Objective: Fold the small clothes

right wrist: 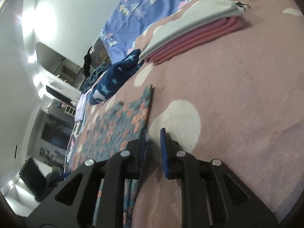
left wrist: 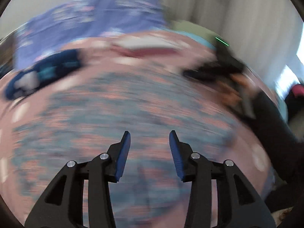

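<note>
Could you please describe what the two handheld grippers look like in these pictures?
Both look alike. The left gripper and the right gripper have matte black angular linkage arms with triangular cut-outs and round silver pivot pins. Each ends in two flat fingers faced with ribbed blue pads. No cables or markings show on either.

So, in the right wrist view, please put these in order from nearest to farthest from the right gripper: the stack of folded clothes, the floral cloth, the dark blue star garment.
1. Floral cloth: nearest, lying flat on the left, its edge at the right gripper.
2. Dark blue star garment: farther back on the left, bunched up.
3. Stack of folded clothes: farthest, up toward the right.
</note>
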{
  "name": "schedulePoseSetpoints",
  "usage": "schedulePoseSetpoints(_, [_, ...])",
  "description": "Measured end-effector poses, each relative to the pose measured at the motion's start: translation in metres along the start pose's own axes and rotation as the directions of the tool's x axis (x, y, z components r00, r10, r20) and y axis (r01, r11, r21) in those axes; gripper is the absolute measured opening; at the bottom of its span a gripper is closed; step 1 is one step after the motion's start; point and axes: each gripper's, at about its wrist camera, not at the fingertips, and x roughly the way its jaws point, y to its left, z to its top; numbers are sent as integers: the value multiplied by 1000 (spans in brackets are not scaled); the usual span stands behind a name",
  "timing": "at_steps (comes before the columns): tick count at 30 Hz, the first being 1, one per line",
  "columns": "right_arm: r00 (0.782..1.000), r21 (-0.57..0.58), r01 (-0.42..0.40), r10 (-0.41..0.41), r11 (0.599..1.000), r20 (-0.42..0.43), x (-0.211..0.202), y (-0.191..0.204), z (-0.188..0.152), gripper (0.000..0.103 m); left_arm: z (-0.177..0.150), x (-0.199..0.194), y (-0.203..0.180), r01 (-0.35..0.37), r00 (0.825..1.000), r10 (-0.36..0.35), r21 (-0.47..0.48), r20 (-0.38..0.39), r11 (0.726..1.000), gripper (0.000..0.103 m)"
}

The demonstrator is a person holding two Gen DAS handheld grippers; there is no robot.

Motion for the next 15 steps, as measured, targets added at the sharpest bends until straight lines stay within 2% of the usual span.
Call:
schedulePoseSetpoints(2, [1000, -31, 4, -4, 1000, -12, 1, 3, -4, 16, -3, 23, -51, 44, 998, -40, 80, -53, 996, 45])
schedulePoseSetpoints(3, [1000, -45, 8, -9, 999, -20, 1, 6, -5, 16, -3, 29, -65, 35, 998, -29, 110, -61, 993, 51])
schedulePoseSetpoints(5, [999, -76, 12, -15, 997, -36, 0, 11, -7, 21, -2, 45, -97, -23, 997, 37, 202, -62, 979, 58])
schedulePoseSetpoints(8, [998, -126, 3, -10, 992, -55, -4, 20, -13, 30, -2, 65, -121, -84, 992, 108, 287, -70, 954, 60])
schedulePoseSetpoints(11, [997, -145, 19, -29, 989, -68, -1, 25, -14, 31, 1, 79, -130, -130, 984, 160, 304, -76, 944, 60])
schedulePoseSetpoints(15, [997, -135, 42, -50, 990, -55, 5, 24, -15, 31, 8, 83, -130, -182, 977, 206, 270, -63, 945, 59])
